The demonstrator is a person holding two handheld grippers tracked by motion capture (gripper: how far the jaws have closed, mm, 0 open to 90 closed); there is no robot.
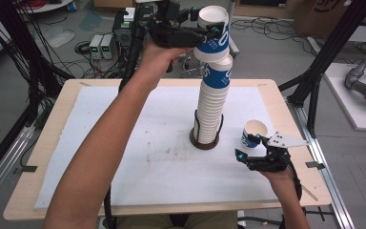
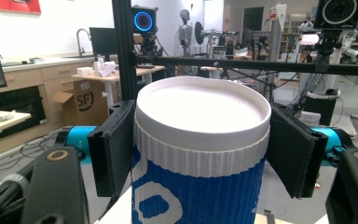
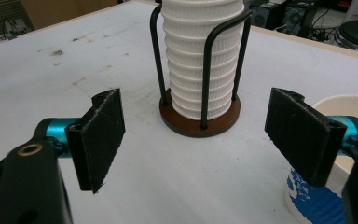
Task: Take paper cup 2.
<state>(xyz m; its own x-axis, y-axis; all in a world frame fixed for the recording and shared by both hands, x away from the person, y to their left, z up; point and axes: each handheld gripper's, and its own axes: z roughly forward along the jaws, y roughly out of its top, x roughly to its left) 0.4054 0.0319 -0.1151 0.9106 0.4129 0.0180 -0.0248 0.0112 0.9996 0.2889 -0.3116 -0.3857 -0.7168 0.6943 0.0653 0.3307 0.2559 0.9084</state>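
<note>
High view, left gripper (image 1: 213, 32) clamping top cup (image 1: 213, 28), right gripper (image 1: 246, 149) open.

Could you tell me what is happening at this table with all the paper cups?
A person works with two handheld grippers. The left gripper is shut on the top cup, held just above the tall cup stack in its wire holder. The right gripper rests open beside a single cup on the table.
</note>
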